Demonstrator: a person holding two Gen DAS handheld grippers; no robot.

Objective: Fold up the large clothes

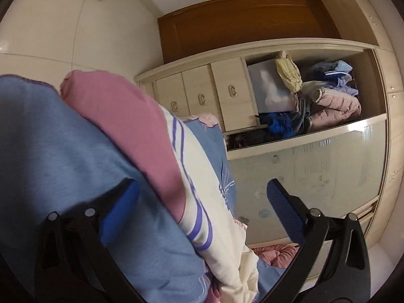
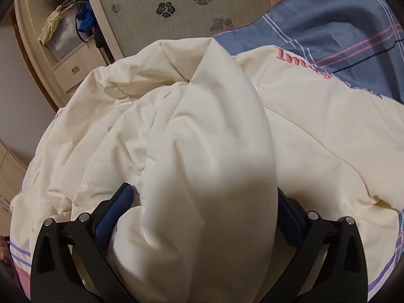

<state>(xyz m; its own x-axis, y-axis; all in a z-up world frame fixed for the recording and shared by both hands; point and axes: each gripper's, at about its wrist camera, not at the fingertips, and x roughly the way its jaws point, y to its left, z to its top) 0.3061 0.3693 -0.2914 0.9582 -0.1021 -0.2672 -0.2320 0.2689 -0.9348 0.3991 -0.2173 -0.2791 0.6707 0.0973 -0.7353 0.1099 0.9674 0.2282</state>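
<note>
One cream quilt (image 2: 202,131) bunches on the bed (image 2: 328,25); right tongs (image 2: 204,214) clamp a thick fold, left tongs (image 1: 202,202) gape wide, gripping nothing, before three cabinet doors (image 1: 202,96).

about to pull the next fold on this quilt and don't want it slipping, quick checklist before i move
1. Right claw has a thick fold of the cream quilt between its fingers: ok.
2. Right claw actually clamped tight: cannot tell, the fold hides the fingertips.
3. Left claw gripping fabric: not ok, fingers wide apart, holding nothing.
4. Quilt lying flat: not ok, bunched and creased.
5. Blue striped sheet beyond the quilt bare for laying the fold: ok.
6. Wardrobe contents clear of the quilt: ok.
</note>
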